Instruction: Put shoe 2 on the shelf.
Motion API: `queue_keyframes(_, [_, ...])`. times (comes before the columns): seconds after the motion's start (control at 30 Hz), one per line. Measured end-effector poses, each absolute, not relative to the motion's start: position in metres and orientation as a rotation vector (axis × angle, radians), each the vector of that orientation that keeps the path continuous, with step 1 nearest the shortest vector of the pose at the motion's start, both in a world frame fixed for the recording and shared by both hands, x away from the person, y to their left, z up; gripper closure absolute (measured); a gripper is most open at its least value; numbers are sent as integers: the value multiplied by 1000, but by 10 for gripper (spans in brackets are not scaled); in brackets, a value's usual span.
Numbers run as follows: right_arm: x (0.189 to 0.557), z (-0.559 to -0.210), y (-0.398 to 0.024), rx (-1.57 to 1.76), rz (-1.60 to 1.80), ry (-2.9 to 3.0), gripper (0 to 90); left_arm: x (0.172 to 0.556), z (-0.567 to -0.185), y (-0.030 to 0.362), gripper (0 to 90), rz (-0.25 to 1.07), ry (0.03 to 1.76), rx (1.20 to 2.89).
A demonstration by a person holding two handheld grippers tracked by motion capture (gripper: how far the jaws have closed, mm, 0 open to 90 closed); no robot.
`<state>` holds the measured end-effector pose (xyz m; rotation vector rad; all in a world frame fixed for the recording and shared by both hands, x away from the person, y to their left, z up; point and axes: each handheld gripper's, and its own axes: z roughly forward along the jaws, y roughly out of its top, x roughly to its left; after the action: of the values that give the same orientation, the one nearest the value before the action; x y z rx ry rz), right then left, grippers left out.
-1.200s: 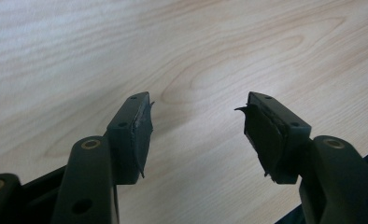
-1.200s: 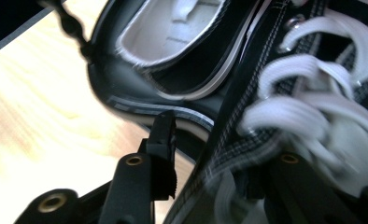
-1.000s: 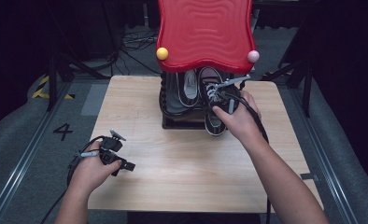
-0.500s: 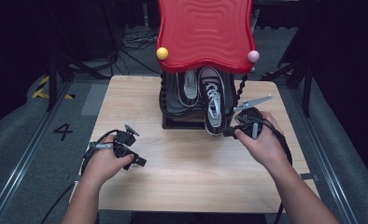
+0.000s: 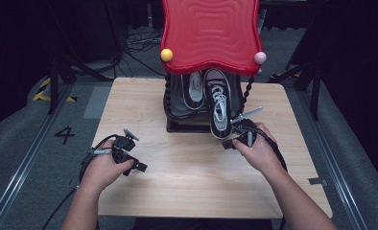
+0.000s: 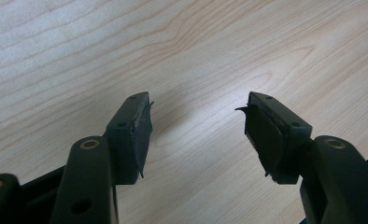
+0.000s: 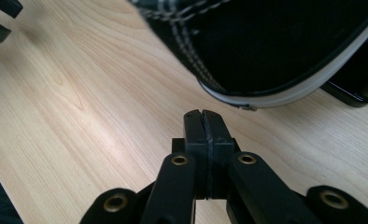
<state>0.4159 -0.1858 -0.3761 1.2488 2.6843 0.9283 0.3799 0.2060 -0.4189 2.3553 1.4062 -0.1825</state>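
Observation:
A black sneaker [image 5: 218,109] with white laces lies on a low black rack [image 5: 177,125], its toe sticking out past the rack's front. A second sneaker [image 5: 194,88] lies beside it on the left. My right gripper [image 5: 227,143] hovers just in front of the toe, apart from it. In the right gripper view my right gripper [image 7: 203,117] is shut with nothing between its jaws, and the sneaker toe [image 7: 275,51] sits just ahead. My left gripper [image 5: 137,166] is over the table's front left. In its own view my left gripper [image 6: 196,135] is open above bare wood.
A red wavy top [image 5: 210,33] with a yellow ball [image 5: 166,54] and a pink ball [image 5: 260,57] overhangs the rack. The wooden table [image 5: 187,187] has bare wood in front of the rack. Cables trail from both grippers toward the person.
My right gripper has pulled back from the sneaker toward the table's front and no longer touches it. The left hand has shifted slightly to the right.

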Motion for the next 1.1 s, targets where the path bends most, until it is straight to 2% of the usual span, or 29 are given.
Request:
queue_keyframes(0.23, [424, -381, -186, 1279, 942, 2688, 900, 376, -420, 211, 415, -184, 1422, 2349])
queue_keyframes(0.6, [419, -369, -176, 1197, 981, 2579, 900, 375, -420, 208, 413, -193, 1425, 2352])
queue_keyframes(1.1, [446, -371, -165, 1229, 957, 2518, 900, 377, -424, 210, 413, -204, 1434, 2353])
